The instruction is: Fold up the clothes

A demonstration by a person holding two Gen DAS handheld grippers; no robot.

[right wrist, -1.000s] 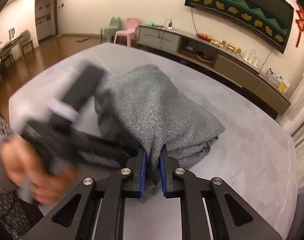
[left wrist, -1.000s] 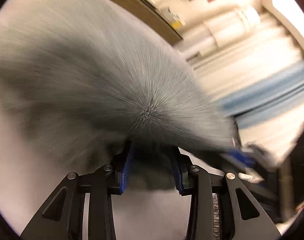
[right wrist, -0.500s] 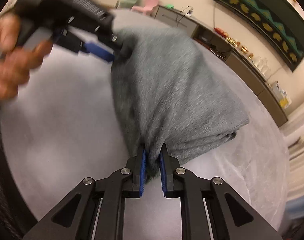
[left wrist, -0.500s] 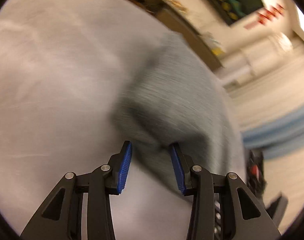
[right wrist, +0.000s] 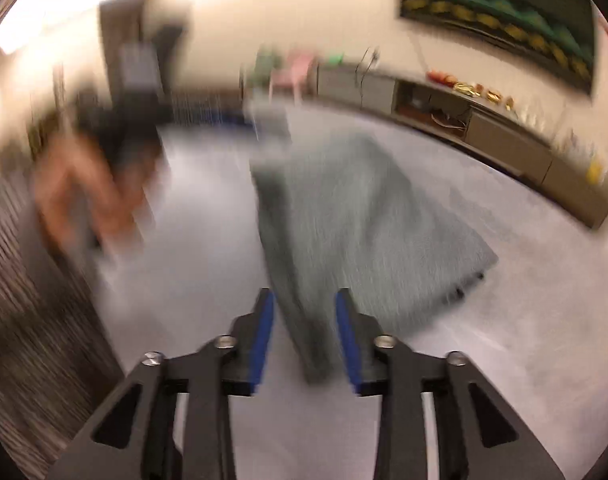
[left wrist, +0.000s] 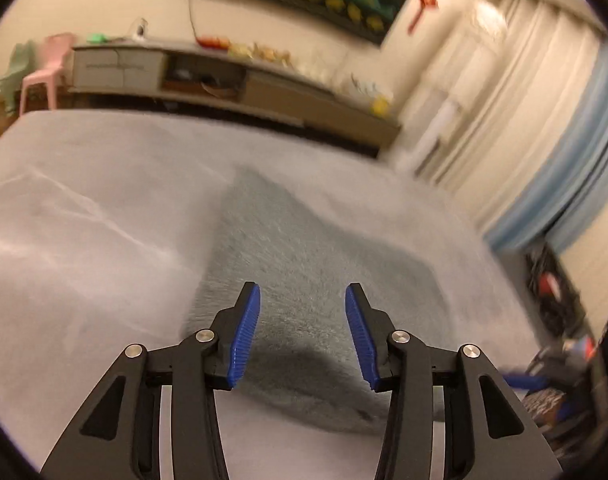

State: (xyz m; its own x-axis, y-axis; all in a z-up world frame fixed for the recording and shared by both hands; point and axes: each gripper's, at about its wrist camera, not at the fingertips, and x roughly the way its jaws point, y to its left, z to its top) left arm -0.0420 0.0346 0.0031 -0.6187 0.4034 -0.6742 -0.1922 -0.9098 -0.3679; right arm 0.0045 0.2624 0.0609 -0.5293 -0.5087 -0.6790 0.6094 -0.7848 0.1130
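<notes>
Sweater lying folded on the grey desk, both tongs letting go.

Desk (left wrist: 84, 240) is spreading wide under everything, its grey cover creased at the left in the left wrist view. The grey knitted sweater (left wrist: 315, 264) is resting on it as a flat folded block, near the middle. The left tongs (left wrist: 302, 334) are hovering over the sweater's near edge, jaws opening, blue pads clear of the cloth and gripping nothing. The right tongs (right wrist: 304, 336) are opening too, with a corner of the sweater (right wrist: 367, 216) lying between the pads, not pinched. A blurred hand (right wrist: 88, 200) is showing at the left.
</notes>
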